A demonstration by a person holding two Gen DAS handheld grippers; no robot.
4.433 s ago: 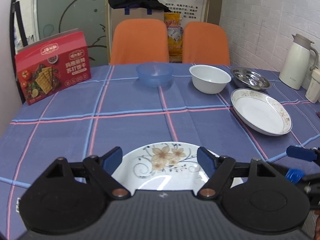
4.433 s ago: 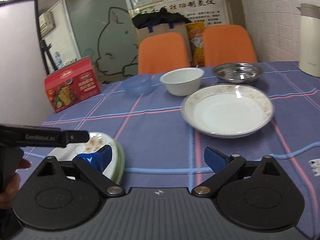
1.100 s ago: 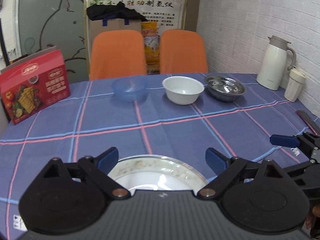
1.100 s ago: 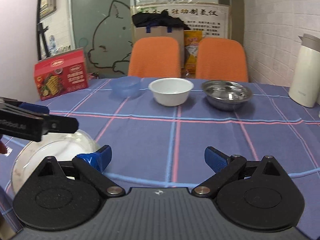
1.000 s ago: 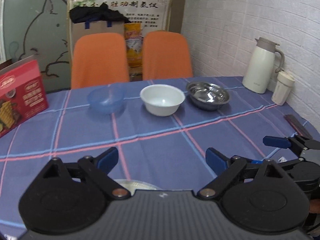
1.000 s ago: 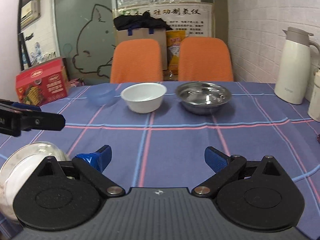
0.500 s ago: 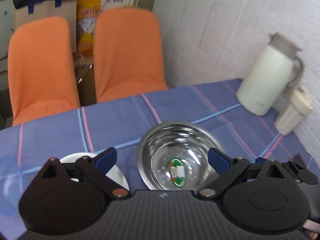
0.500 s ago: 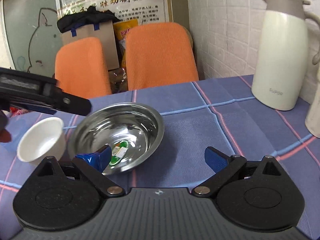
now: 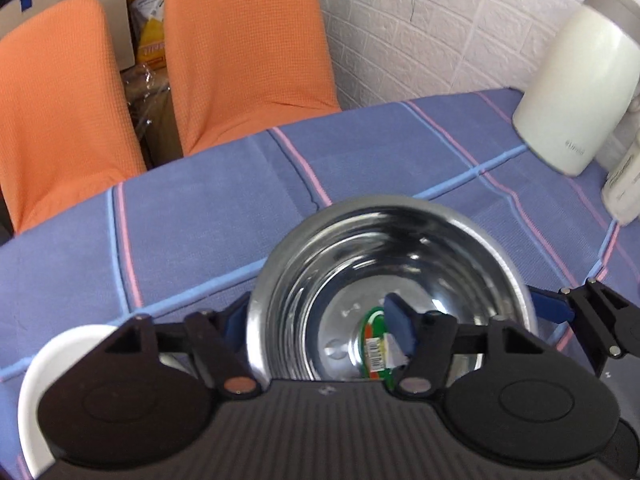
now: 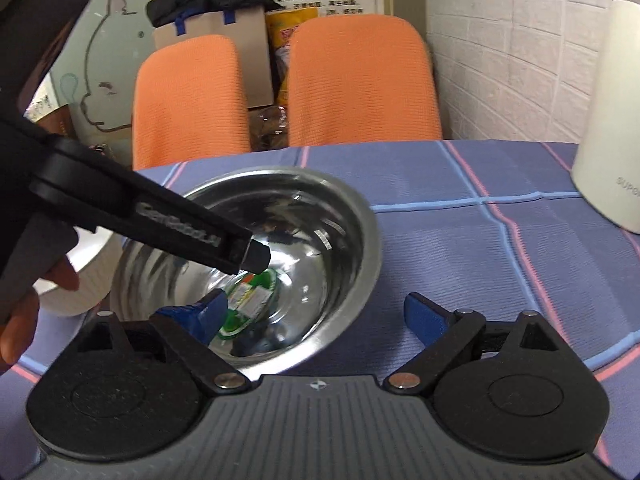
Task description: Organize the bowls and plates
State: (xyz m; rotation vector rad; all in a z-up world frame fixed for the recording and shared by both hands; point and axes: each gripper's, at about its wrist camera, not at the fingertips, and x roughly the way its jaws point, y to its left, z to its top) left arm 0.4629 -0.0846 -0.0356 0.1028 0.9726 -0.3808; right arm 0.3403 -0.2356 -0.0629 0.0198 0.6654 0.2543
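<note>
White bowl [image 9: 60,354] sits far left; just right of it, the left gripper [image 9: 320,328] straddles the steel bowl's [image 9: 400,232] left rim, jaws wide, gripping nothing. The right gripper [image 10: 316,314] brackets the right rim, equally wide. Best close evenly, then lift level.

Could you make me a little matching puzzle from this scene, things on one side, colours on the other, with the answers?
Things:
1. steel bowl
2. thermos jug
3. chair backs
4. tablecloth

Descriptions:
A. orange
B. shiny silver, with a green label inside
C. blue with pink and light blue lines
D. cream white, standing by the brick wall

Pairs: 1-B, 2-D, 3-A, 4-C
</note>
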